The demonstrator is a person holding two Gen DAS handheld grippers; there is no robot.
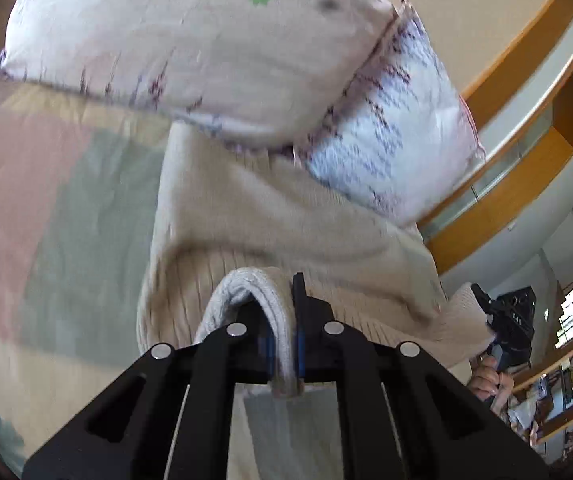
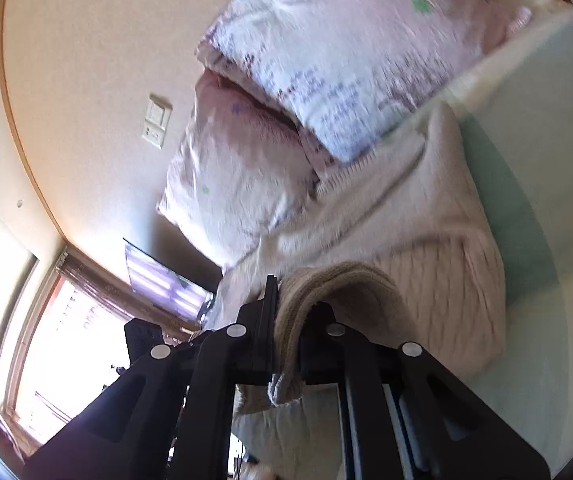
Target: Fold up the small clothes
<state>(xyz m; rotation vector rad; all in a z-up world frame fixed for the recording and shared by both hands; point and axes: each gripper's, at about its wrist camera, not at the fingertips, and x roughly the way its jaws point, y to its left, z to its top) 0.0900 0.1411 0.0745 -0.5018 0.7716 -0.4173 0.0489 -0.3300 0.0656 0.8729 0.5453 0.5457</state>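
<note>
left gripper [image 1: 282,344] pinching blurred sweater [image 1: 286,220], hem apparently hidden

Cream ribbed sweater [image 1: 286,216]; pink-white floral pillows [image 1: 190,52]; pastel pink-green checked bedspread [image 1: 38,200]

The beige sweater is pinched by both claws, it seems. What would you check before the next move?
1. Left gripper shut on sweater edge: ok.
2. Right gripper shut on sweater edge: ok.
3. Both hold the same garment: ok; the right gripper shows in the left wrist view at the sweater's corner.
4. Sweater clear of the pillows: not ok; its far end reaches them.
5. Bed cover below smooth: cannot tell; blurred.
</note>
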